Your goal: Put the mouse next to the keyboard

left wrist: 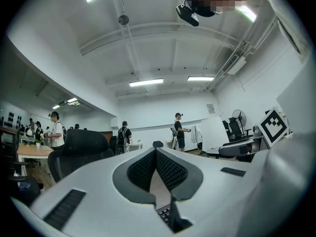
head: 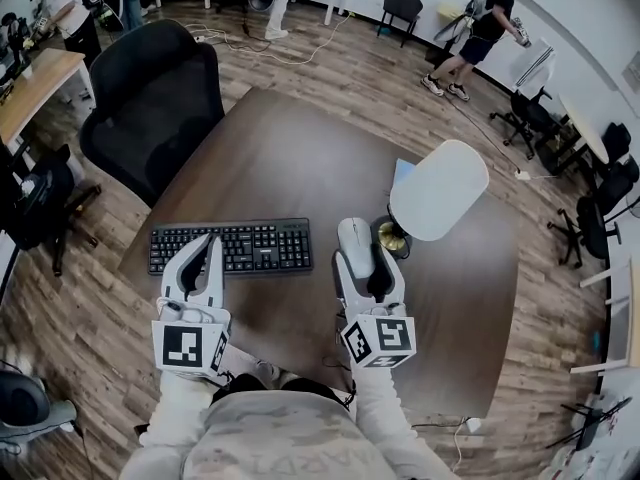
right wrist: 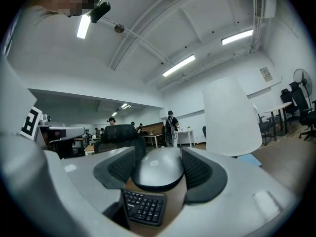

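- Right gripper (head: 367,268) pinches mouse (head: 353,240) just right of keyboard (head: 230,248); smooth shell may slip
- Lamp (head: 438,190) close beside; a swing could knock it
- Left gripper (head: 208,246) pressed together, empty

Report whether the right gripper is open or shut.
Shut. The right gripper is closed on the mouse: in the right gripper view its fingers press against both sides of the mouse, with no gap showing.

Reaching forward with both arms, side by side, marker cubes nearest the body. Holding the left gripper (head: 212,240) with jaws pressed tip to tip, nothing between. Clamping the right gripper (head: 367,268) on the mouse (head: 354,240), one jaw on each flank.
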`<state>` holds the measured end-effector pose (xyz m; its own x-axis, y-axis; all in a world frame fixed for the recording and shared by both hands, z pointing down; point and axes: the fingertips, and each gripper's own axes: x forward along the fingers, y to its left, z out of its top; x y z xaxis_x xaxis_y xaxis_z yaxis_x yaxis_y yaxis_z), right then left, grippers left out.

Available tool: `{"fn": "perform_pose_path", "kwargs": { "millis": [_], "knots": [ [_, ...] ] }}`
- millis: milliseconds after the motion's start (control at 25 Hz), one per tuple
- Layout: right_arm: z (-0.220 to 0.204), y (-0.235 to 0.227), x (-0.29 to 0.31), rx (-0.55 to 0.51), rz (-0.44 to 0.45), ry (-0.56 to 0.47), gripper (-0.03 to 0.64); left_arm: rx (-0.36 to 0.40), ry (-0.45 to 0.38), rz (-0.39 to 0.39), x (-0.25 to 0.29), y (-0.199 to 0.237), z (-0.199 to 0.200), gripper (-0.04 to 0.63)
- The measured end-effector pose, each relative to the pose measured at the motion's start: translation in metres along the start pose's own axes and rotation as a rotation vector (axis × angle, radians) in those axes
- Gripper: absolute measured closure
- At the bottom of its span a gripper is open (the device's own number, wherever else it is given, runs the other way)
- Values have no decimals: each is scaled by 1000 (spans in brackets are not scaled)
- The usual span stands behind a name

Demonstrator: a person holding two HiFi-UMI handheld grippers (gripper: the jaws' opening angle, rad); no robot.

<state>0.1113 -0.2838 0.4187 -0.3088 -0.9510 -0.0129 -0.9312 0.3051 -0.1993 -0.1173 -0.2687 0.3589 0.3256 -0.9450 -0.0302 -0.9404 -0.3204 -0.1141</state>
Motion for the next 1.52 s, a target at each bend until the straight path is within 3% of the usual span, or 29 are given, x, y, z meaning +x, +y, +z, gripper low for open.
{"fn": "perform_pose_path", "kwargs": {
  "millis": [560,1520],
  "knots": [
    [-56,-19,41,28,-55,111,308,-31,67,-17,34,28,-32,591],
    [-192,-68,94,67,-137,374,310,-52,171,10,67,64,-91,591]
  ]
}}
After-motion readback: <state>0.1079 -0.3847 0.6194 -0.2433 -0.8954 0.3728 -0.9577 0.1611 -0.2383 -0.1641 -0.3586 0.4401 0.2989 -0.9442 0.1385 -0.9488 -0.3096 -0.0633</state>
